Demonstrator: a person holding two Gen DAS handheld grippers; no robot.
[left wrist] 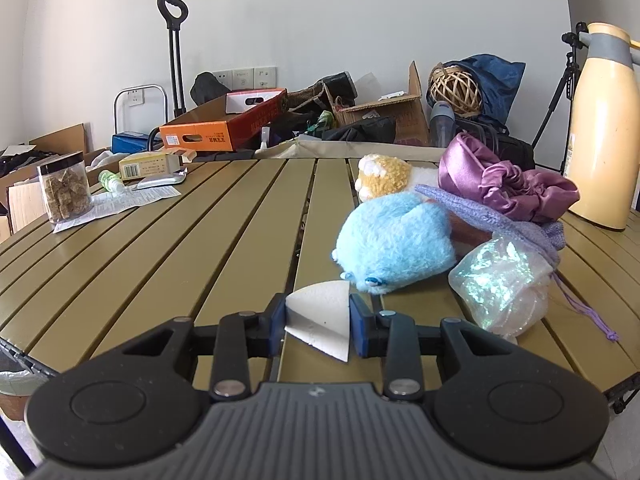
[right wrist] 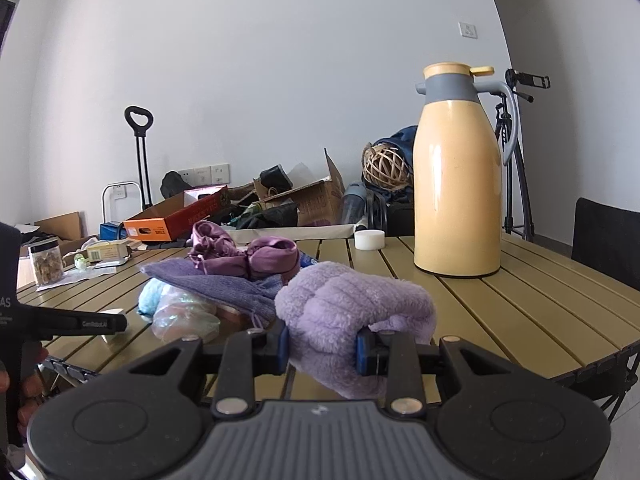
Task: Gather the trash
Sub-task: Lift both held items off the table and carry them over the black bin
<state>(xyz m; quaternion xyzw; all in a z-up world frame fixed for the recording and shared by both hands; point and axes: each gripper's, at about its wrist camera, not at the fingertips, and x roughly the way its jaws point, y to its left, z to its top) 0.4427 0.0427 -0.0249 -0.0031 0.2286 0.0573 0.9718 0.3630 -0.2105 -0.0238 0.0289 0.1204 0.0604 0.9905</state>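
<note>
The left claw (left wrist: 318, 324) is pinching 1 piece of white paper (left wrist: 320, 320) between its 2 blue pads, just above the near edge of the slatted worktop (left wrist: 160, 248). The paper is folded and stands up from the worktop.

The right claw (right wrist: 322, 346) is pinching 1 fluffy purple cloth (right wrist: 352, 304) near the front of the worktop. From the right wrist view, the left claw shows at the far left, with some fingers (right wrist: 30, 390) of the person's hand under it.

Just past the paper lies 1 blue fuzzy toy (left wrist: 394, 248). Behind it is 1 yellow and white fuzzy toy (left wrist: 386, 176). Beside the blue toy sits 1 shiny clear bag (left wrist: 500, 280). There is 1 shiny purple cloth (left wrist: 500, 180) and 1 knit purple pouch (left wrist: 492, 216) too.

1 tall yellow jug (right wrist: 458, 184) stands upright on the right side. 1 small white round lid (right wrist: 369, 239) sits near it. On the far left stands 1 clear jar (left wrist: 64, 186) with brown chunks inside, resting on 1 printed sheet (left wrist: 120, 204).
</note>
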